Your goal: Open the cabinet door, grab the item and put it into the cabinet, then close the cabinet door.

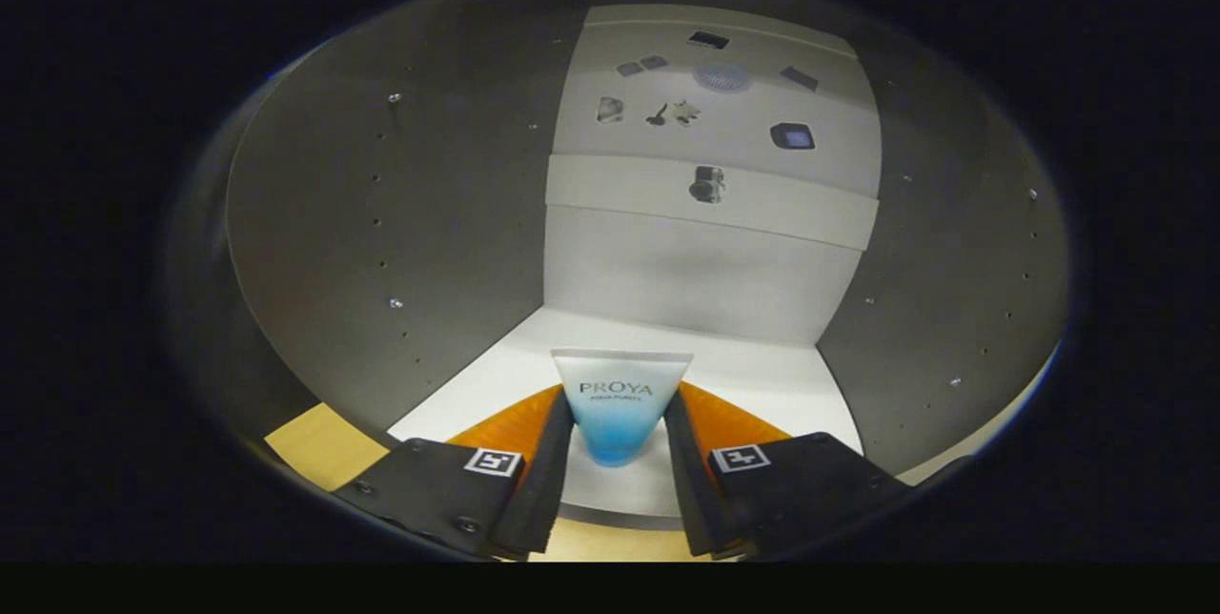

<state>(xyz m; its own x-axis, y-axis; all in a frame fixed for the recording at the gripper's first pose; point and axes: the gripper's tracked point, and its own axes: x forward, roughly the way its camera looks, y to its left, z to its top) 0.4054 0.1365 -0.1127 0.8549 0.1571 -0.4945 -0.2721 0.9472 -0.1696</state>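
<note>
Clamping tube (620,409) betw. both fingers, tongs (620,428) hold it w/in cabinet (381,214).

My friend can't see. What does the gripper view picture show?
The gripper has its fingers pressed on both sides of a white-and-blue tube, held at the open front of a cabinet. Beyond it are the white cabinet floor and a back panel.

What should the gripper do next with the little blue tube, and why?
Probably ease the tube a bit deeper and lower it onto the cabinet floor, then let go. The gripper has both fingers pressed on the tube, the cabinet is already open with its white floor just beyond the fingers, and nothing lies in the way there.
</note>
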